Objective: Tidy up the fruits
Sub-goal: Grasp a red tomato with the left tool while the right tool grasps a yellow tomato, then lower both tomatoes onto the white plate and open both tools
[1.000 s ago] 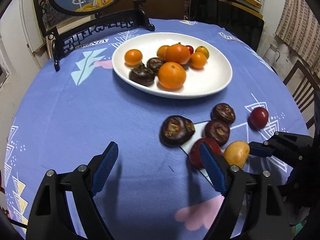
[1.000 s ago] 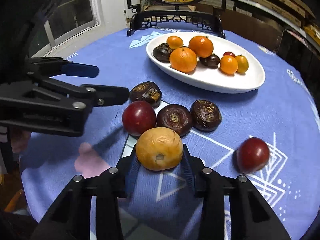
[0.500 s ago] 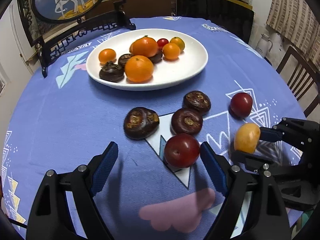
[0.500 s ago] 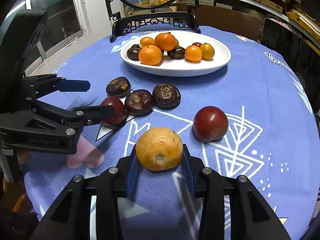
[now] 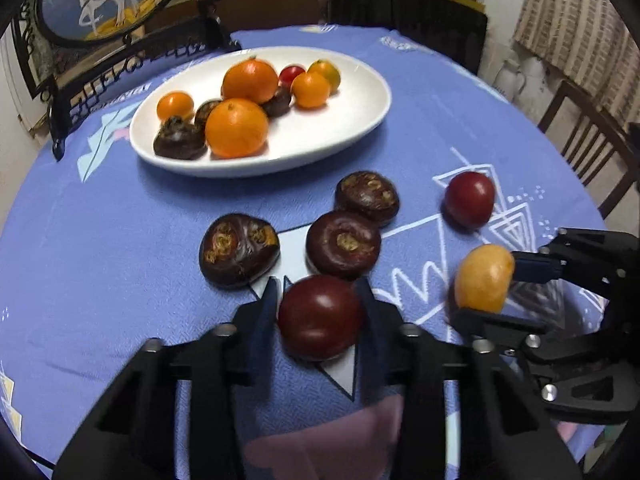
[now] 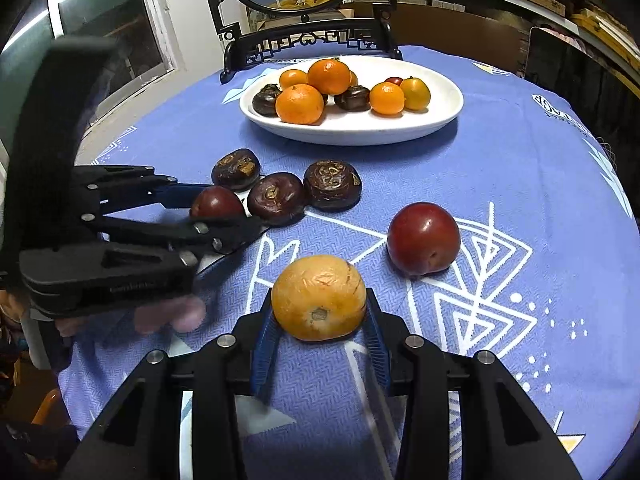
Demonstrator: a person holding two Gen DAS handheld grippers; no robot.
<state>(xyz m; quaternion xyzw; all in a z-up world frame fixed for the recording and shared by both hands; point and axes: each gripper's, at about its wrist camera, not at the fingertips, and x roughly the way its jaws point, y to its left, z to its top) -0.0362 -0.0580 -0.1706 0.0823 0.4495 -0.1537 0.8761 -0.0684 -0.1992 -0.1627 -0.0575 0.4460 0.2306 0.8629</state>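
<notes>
My left gripper [image 5: 318, 286] is closing on a dark red plum [image 5: 320, 316] that rests on the blue tablecloth, and both pads press its sides. Seen from the right wrist view, that left gripper [image 6: 218, 210] reaches in from the left. My right gripper [image 6: 319, 308] is shut on a yellow-orange fruit [image 6: 319, 298], held low over the cloth at the right. A white plate [image 5: 352, 128] at the back holds several oranges and dark fruits. Three dark brown water chestnuts [image 5: 343, 244] and a second red plum [image 5: 470, 199] lie loose between the plate and the grippers.
A black carved stand with a round painted screen [image 5: 120, 20] stands behind the plate. A wooden chair [image 5: 584, 140] is beyond the table's right edge. A person's fingers [image 6: 172, 316] show under the left gripper. The round table's rim curves close on both sides.
My left gripper moved forward onto the dark red plum and went from wide open to shut on it. My right gripper carried the yellow-orange fruit rightward, away from the cluster.
</notes>
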